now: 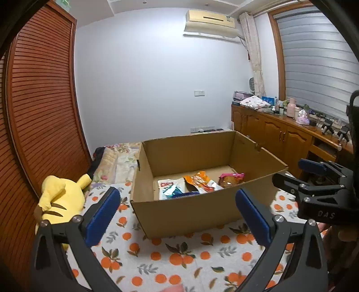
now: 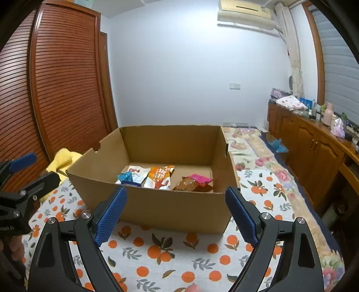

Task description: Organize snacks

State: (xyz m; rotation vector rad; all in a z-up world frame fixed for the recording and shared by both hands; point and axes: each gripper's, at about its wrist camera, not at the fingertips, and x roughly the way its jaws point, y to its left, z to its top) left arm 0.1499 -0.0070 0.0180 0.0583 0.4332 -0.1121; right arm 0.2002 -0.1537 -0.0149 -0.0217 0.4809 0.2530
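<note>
The work surface is a bed covered by an orange-print blanket (image 2: pixel 170 253). The cardboard box (image 2: pixel 157 206) rests on it; the snack packets (image 2: pixel 157 177) lie side by side on the box floor. The left gripper (image 1: pixel 177 213) and right gripper (image 2: pixel 176 215) are both spread wide and empty, just short of the near wall. Risk: the soft bedding lets the box slide or tip if either gripper presses that wall.

Ahead of you: pale blue wall (image 1: pixel 145 89), air conditioner (image 1: pixel 211 21), louvred wardrobe (image 1: pixel 42 107) left, wooden cabinets (image 1: pixel 276 132) right.
</note>
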